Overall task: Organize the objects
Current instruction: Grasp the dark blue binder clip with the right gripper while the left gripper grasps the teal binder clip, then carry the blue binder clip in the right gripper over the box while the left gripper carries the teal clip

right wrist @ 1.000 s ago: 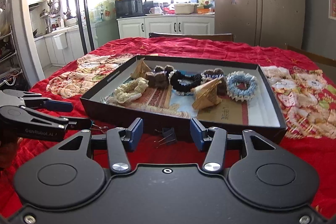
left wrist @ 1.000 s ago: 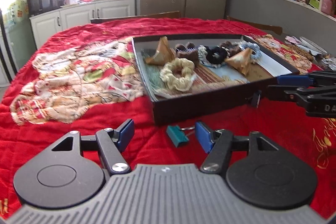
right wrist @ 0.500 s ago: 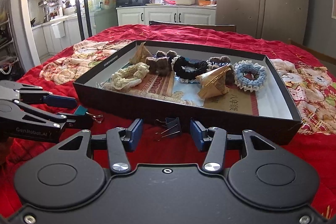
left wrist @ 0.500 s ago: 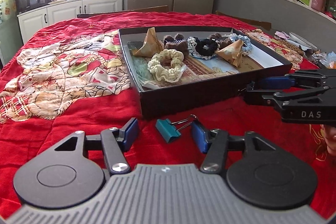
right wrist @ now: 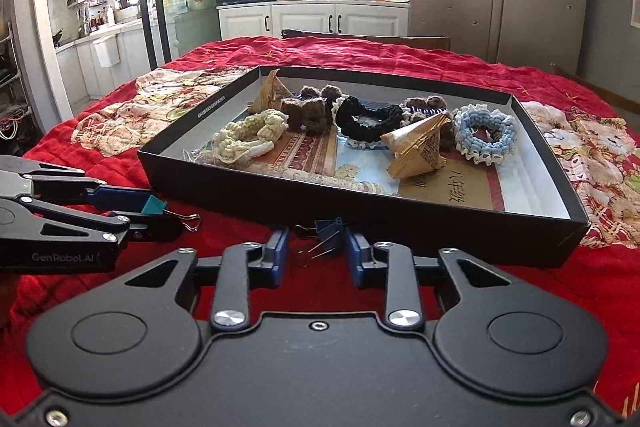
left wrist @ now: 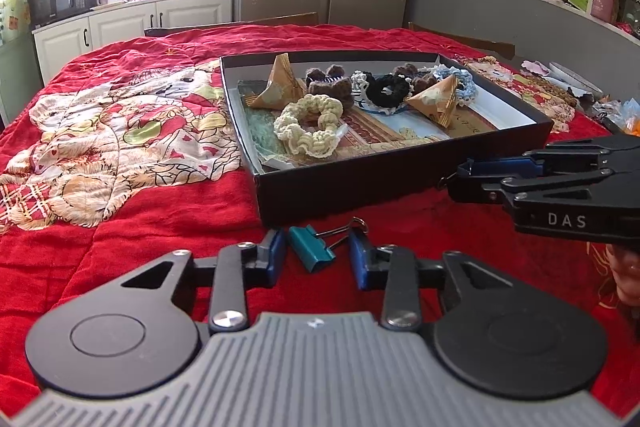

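One black tray (right wrist: pixel 420 203) holds three scrunchies: cream (right wrist: pixel 248 135), black (right wrist: pixel 366 121), blue (right wrist: pixel 486 133); two paper cones (right wrist: pixel 418 147). Two binder clips: teal (left wrist: pixel 310 247), blue (right wrist: pixel 326 233).

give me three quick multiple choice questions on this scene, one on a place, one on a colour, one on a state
1. Where does the teal metal binder clip lie?
A in the box
B on the red quilt
C on a shelf

2. What colour is the crocheted scrunchie at the right end of the black shallow box?
A light blue
B green
C orange

3. How does the left tool stand?
A shut on a scrunchie
B open around the clip
C shut, holding nothing

Key: B, it rests on the red quilt before the box; A, blue and white yarn; B, both fingers stand apart from the clip.
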A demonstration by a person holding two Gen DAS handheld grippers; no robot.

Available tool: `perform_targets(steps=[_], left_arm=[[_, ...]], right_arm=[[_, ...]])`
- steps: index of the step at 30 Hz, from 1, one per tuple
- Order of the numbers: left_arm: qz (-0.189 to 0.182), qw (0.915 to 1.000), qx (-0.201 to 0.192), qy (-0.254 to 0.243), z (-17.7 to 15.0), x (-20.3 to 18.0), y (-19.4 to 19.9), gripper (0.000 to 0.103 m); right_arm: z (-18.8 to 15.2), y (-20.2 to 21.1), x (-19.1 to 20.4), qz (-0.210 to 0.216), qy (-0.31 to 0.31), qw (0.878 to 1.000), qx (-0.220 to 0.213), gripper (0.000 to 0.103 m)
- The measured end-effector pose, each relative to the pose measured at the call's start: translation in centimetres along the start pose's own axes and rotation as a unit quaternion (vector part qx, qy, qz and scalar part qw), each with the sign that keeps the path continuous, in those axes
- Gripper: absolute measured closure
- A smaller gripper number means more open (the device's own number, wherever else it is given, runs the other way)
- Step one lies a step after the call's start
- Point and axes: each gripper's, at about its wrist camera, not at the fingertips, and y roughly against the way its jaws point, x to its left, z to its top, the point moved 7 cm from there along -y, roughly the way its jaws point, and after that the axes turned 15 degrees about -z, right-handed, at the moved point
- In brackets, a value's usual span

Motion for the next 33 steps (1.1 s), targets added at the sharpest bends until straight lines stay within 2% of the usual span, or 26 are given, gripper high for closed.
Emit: perform_targets(steps=[1,5,7,33], left_arm=[[0.0,1.0,0.0,0.001,0.0,0.0,0.0,0.071],[-0.001,1.0,-0.001,0.002,0.0,0.0,0.0,0.072],[-0.001,1.0,-0.001,0.002,0.0,0.0,0.0,0.072],[-0.021,0.9998,-0.005,0.003,0.2,-1.3,0.8,0.072]], right_arm=[[0.0,0.0,0.0,-0.001,0.0,1.0,0.0,0.078],[-0.1,0.0,0.0,0.0,0.0,1.0,-0.001,0.081],[-0.1,0.0,0.0,-0.003,0.002,1.0,-0.004,0.087],[-0.4,1.7,-0.8,0.022,-0.01,1.0,-0.014,0.09]])
